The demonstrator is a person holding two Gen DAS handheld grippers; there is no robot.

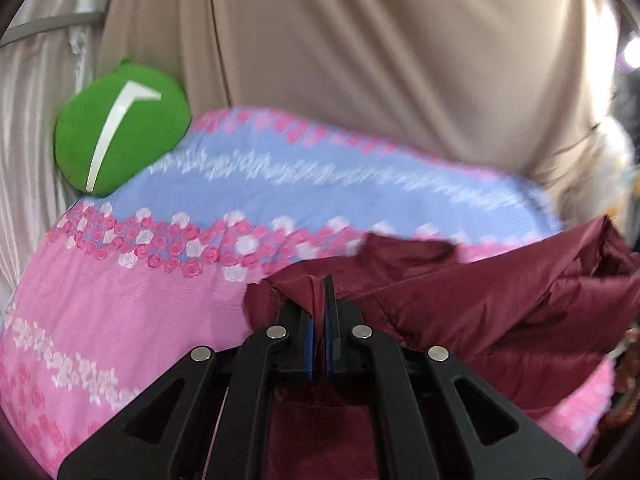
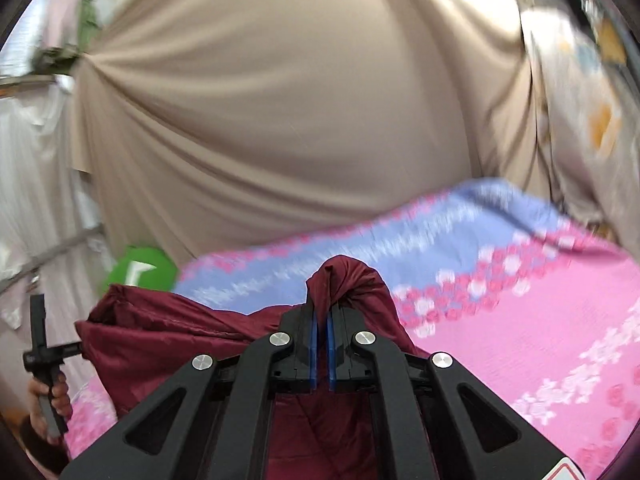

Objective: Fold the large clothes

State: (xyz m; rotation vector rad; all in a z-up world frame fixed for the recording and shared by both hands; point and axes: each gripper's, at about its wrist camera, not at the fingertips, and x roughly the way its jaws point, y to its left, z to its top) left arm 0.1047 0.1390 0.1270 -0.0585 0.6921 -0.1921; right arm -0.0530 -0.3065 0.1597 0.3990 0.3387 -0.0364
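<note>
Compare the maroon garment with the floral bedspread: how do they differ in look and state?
The maroon garment is plain, shiny and bunched, pinched by the left gripper and right gripper. The floral bedspread is pink and blue, rose-patterned, and lies spread flat. Both are fabric.

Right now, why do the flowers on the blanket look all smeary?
Left wrist view: the flowered blanket is sharp near the camera, streaked farther back, from motion blur. Right wrist view: nearly the whole blanket smears, while the right gripper stays crisp. Both fisheye views bend the edges.
</note>
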